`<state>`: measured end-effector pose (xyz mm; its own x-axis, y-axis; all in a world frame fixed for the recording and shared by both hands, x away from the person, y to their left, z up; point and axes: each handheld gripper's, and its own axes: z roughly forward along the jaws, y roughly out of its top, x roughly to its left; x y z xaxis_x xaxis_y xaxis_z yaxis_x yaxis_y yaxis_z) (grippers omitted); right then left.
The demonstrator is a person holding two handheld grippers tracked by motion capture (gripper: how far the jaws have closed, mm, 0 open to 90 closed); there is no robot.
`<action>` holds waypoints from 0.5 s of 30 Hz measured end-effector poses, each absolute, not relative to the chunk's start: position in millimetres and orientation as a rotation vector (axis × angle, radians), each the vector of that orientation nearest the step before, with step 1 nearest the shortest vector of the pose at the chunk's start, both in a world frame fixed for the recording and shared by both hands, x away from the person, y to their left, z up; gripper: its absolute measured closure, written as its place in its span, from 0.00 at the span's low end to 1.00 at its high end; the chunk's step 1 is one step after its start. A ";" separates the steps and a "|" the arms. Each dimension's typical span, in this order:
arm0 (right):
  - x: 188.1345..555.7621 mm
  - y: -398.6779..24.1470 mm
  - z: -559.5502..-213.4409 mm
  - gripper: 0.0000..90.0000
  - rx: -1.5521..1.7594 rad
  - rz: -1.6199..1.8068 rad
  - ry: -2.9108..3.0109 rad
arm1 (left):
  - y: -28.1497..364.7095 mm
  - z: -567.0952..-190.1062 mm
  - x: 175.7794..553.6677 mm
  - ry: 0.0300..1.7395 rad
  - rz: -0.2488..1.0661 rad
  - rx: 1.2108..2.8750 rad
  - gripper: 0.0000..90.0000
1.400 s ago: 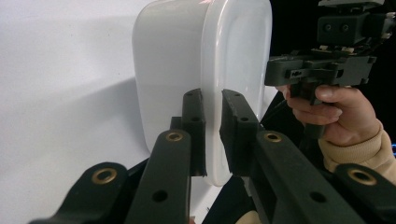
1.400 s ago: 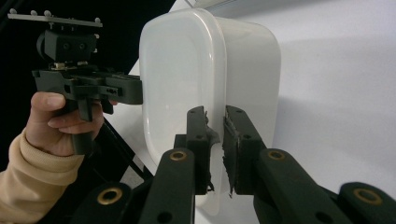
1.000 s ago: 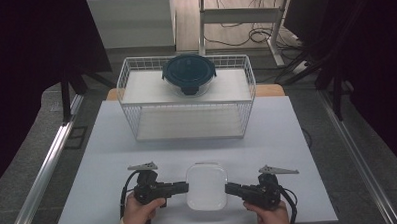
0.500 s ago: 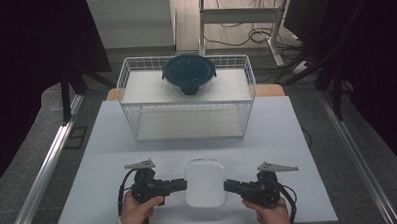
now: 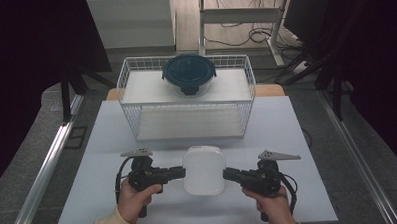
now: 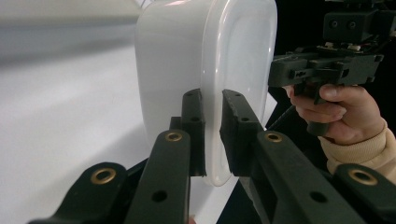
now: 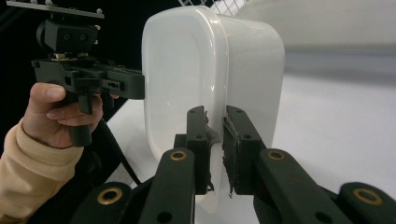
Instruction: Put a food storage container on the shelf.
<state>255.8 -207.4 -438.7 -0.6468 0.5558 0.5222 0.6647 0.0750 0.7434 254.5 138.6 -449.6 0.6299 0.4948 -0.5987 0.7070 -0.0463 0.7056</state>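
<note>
A white lidded plastic container (image 5: 204, 170) hangs between both grippers over the front of the white table (image 5: 297, 128). My left gripper (image 5: 182, 173) is shut on the rim of its left side, with the jaws pinching the lid edge in the left gripper view, where the container (image 6: 187, 60) fills the middle. My right gripper (image 5: 225, 174) is shut on the rim of the opposite side, and the container (image 7: 187, 70) shows again in the right gripper view. Each gripper view also shows the other hand and its gripper behind the container.
A white wire basket rack (image 5: 130, 79) stands at the back of the table. On its upper shelf sits a round glass bowl with a dark blue lid (image 5: 188, 73). The lower shelf (image 5: 187, 123) is bare. Metal rails run along both table sides.
Both grippers have risen together with the white container, which now looks slightly higher and larger in the high view.
</note>
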 end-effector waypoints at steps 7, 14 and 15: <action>266.8 -202.2 -417.4 0.90 -1.236 -1.677 -2.248 | 143.7 -428.4 262.8 0.975 -0.179 1.687 0.89; 277.3 -193.9 -393.3 0.90 -1.196 -1.716 -2.271 | 151.2 -403.7 269.8 0.959 -0.131 1.673 0.89; 278.7 -192.9 -389.4 0.90 -1.190 -1.721 -2.276 | 152.3 -399.5 271.1 0.956 -0.124 1.674 0.89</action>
